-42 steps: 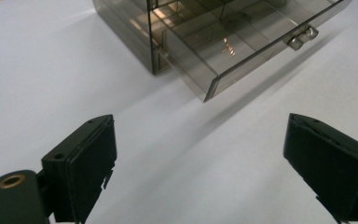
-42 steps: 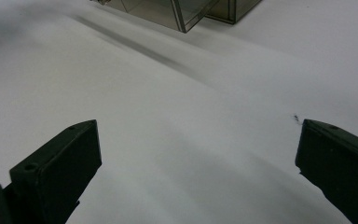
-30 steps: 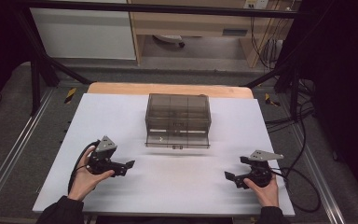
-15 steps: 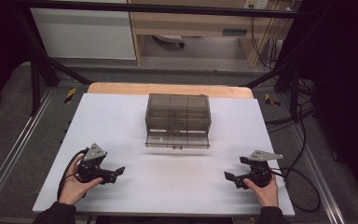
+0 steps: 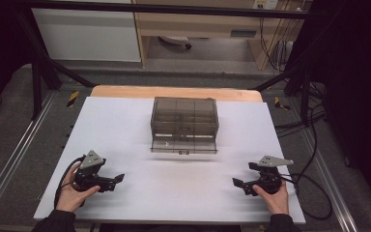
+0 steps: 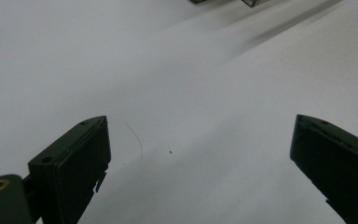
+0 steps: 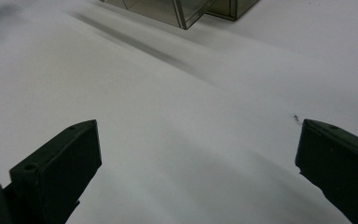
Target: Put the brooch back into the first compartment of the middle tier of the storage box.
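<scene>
Resting low over the white counter (image 5: 125, 125), left gripper (image 5: 117, 179) at the near left and right gripper (image 5: 236, 183) at the near right, each held in a hand, jaws pointing inward toward each other; both sets of jaws spread wide with nothing between them. Smoky clear box (image 5: 184, 121) stands at the counter's far middle, well apart from both

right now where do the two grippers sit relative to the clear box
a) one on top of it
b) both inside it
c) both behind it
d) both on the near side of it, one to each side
d: the left gripper and right gripper sit near the table's front edge, left and right, apart from the clear box farther back at centre.
</scene>
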